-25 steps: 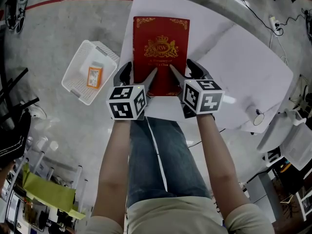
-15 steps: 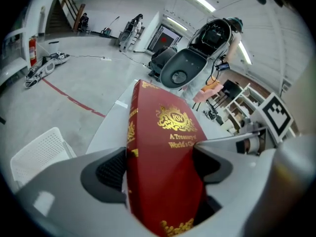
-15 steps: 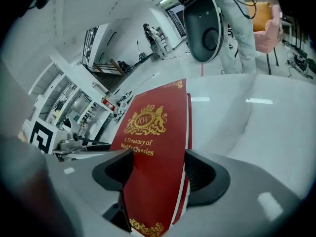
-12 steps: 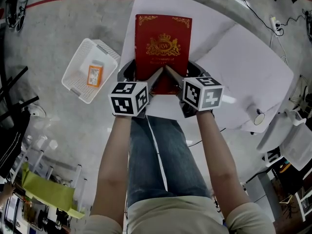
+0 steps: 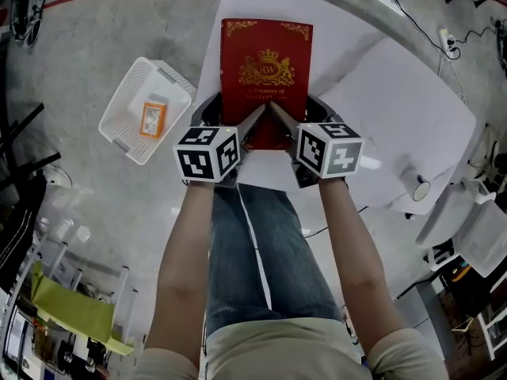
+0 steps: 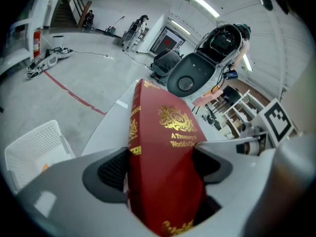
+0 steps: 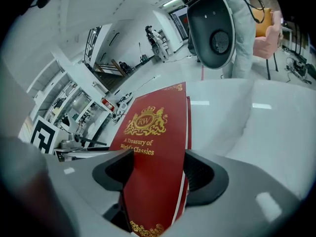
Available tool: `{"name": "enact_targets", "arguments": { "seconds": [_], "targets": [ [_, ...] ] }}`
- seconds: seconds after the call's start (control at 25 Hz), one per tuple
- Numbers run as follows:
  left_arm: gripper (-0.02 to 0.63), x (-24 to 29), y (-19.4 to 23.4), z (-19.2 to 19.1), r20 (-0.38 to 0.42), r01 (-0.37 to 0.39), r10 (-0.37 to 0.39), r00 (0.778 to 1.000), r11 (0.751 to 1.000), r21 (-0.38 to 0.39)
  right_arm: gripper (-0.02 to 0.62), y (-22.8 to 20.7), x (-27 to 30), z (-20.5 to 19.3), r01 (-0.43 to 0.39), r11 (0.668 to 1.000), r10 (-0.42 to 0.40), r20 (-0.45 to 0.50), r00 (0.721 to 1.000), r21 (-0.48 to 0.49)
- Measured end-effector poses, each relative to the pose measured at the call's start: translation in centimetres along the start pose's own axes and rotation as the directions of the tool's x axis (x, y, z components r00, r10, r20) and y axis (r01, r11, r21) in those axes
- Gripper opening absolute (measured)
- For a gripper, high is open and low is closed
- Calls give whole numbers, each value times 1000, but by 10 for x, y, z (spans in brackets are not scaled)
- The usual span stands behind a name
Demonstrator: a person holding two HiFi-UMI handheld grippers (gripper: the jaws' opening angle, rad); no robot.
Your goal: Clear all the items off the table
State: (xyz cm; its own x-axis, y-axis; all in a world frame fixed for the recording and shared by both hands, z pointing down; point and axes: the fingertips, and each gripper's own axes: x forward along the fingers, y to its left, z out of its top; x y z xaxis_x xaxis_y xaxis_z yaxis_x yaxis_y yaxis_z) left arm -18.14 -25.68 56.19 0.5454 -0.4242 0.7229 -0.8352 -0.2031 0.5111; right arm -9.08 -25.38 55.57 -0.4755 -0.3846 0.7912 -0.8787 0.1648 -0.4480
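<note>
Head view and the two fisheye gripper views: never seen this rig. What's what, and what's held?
No robot: a person holds a two-jaw gripper in each hand. The head view is from a camera on the person's head, looking down on the left gripper and right gripper; the marker cubes are part of them. The other two pictures come from a camera riding on each gripper, looking along its jaws. Both grippers clamp the near end of a red book over the white table. The right gripper's jaws have just opened slightly, the book between them. Left of the table, a white basket on the floor holds an orange box.
</note>
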Motion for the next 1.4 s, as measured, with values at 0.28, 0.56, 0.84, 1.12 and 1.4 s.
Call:
{"name": "enact_targets", "arguments": {
  "seconds": [0.28, 0.56, 0.84, 1.12, 1.4],
  "targets": [
    [403, -18, 0, -8, 36, -10, 10, 999, 1000, -14, 318, 13, -7, -8, -16, 1000, 16, 10, 1000, -17],
    [399, -45, 14, -11, 80, -32, 34, 996, 999, -27, 318, 40, -5, -12, -38, 998, 39, 23, 999, -48],
    [397, -75, 34, -15, 120, -52, 58, 991, 997, -56, 318, 75, 0, -16, -58, 994, 60, 21, 998, -92],
    [396, -124, 77, -26, 155, -80, 95, 983, 991, -104, 318, 136, 16, -29, -87, 985, 88, -2, 996, -146],
    [396, -142, 96, -32, 175, -101, 123, 977, 986, -132, 316, 159, 27, -35, -110, 978, 109, -19, 994, -176]
  ]
}}
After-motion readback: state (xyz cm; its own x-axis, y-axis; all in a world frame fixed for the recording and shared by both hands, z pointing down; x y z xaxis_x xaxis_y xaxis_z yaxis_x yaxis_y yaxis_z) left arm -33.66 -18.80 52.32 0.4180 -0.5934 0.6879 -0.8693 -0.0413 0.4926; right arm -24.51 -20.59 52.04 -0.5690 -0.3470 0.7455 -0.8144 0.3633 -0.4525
